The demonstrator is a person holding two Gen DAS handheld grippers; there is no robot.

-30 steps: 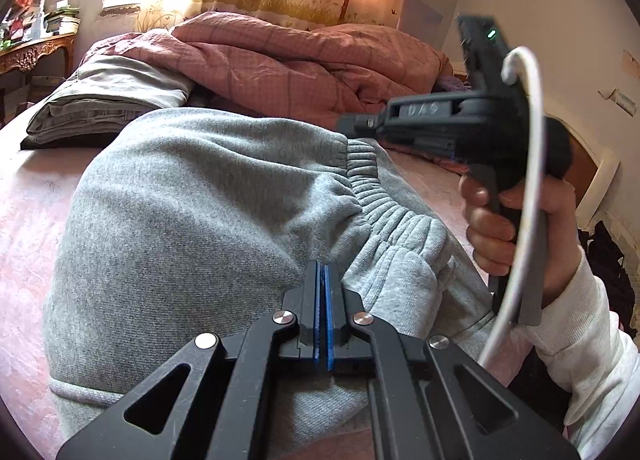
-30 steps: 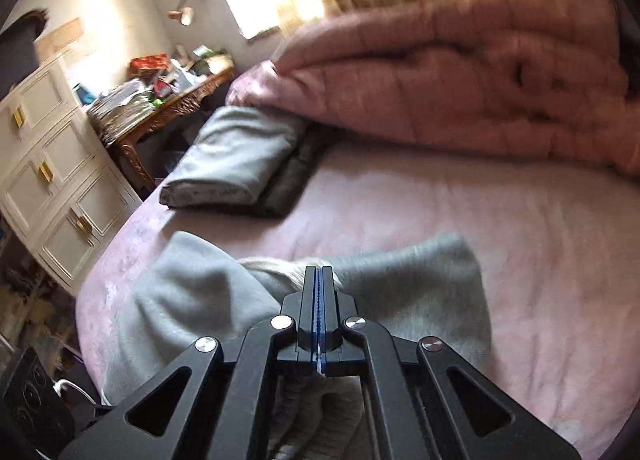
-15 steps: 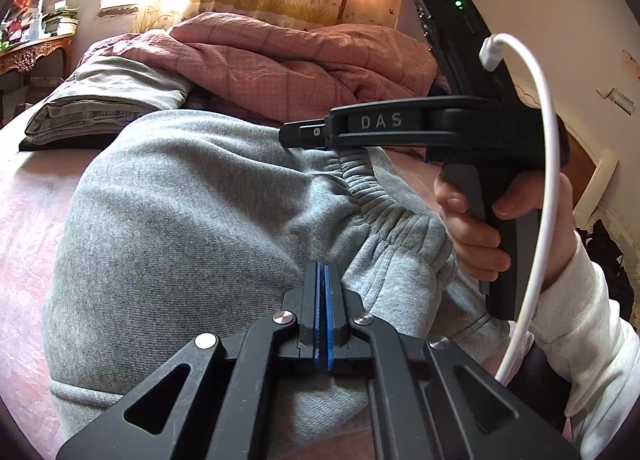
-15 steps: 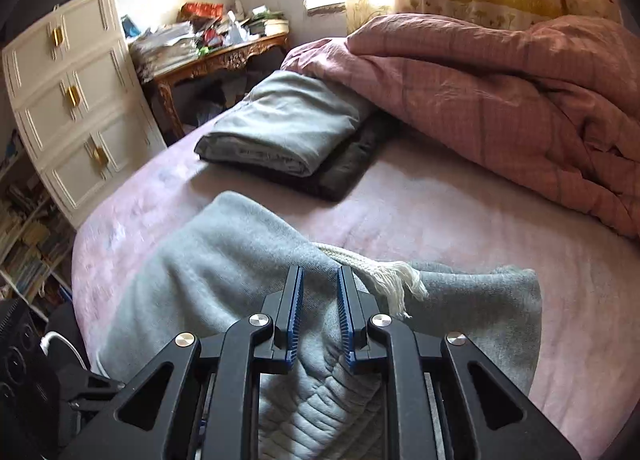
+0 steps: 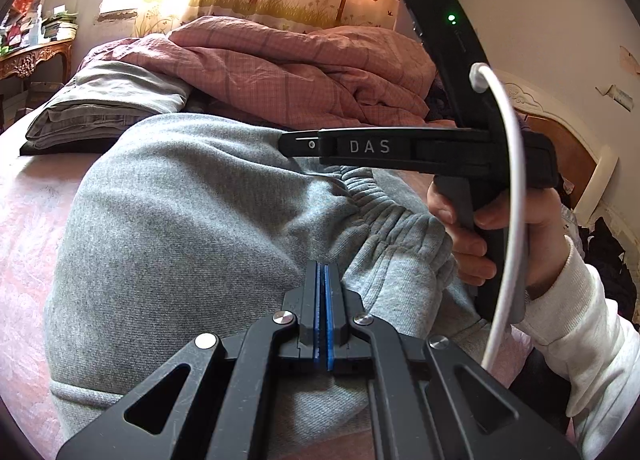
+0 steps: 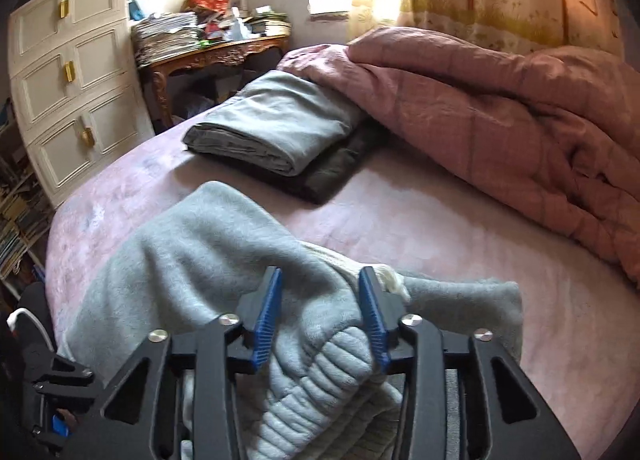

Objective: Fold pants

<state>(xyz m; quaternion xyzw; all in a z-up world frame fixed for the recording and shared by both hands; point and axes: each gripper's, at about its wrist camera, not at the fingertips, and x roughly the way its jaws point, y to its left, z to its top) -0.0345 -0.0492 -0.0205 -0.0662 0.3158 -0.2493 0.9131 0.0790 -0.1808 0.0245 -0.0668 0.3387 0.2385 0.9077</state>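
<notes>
Grey sweatpants lie bunched on the pink bed sheet. My left gripper is shut, its blue pads pinched together on a fold of the pants beside the gathered waistband. In the right wrist view my right gripper has its jaws opening. The ribbed waistband lies loose between the blue pads, and neither pad presses on it. A white drawstring pokes out by the right pad. From the left wrist view the right gripper hovers over the waistband, with a hand on its handle.
A crumpled pink quilt fills the far right of the bed. A folded grey garment rests on a dark one at the far left. A white chest of drawers and a cluttered desk stand beyond the bed's left edge.
The right gripper's jaws went from shut to apart, letting the waistband go. It rolled to level and slid left over the pants. The left gripper stayed still and shut.
</notes>
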